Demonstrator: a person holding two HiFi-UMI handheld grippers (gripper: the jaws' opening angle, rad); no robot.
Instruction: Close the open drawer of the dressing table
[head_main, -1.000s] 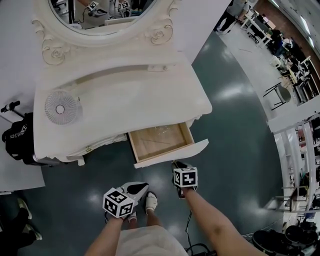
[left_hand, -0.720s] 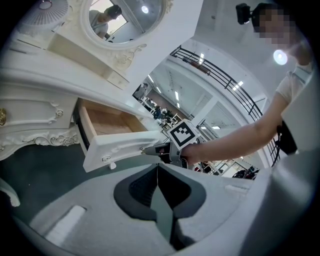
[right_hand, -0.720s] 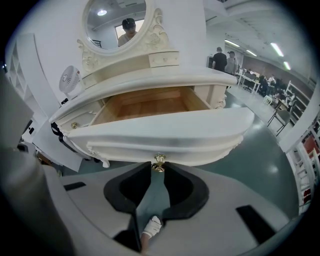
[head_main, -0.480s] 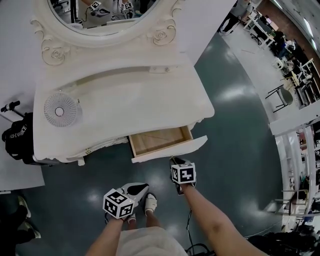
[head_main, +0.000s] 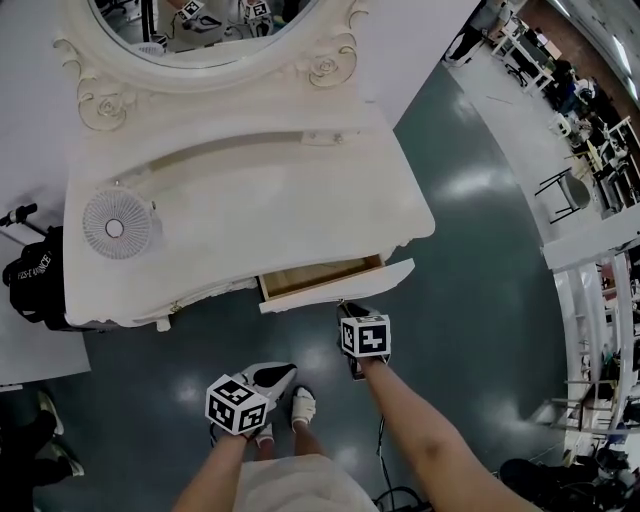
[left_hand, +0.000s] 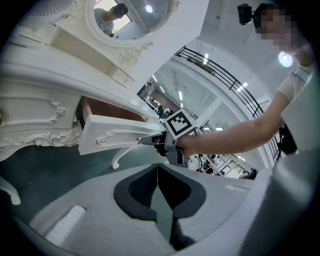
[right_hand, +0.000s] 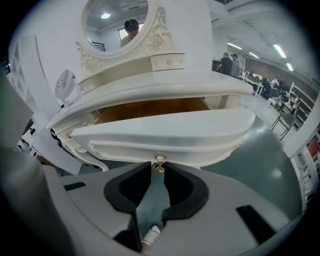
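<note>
Pinching the drawer (right_hand: 165, 127) knob (right_hand: 159, 161) at its fingers' tips is the right gripper (right_hand: 159, 168); left gripper (left_hand: 158, 168) fingers lie together.

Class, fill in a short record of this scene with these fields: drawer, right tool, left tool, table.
drawer: partly open, wooden inside showing
right tool: jaws closed on the drawer's knob
left tool: shut, empty, clear of the drawer
table: white, with a round fan on its left part

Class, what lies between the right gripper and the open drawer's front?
Only the drawer's gold knob, pinched between the right gripper's jaw tips; the right gripper view shows it.
</note>
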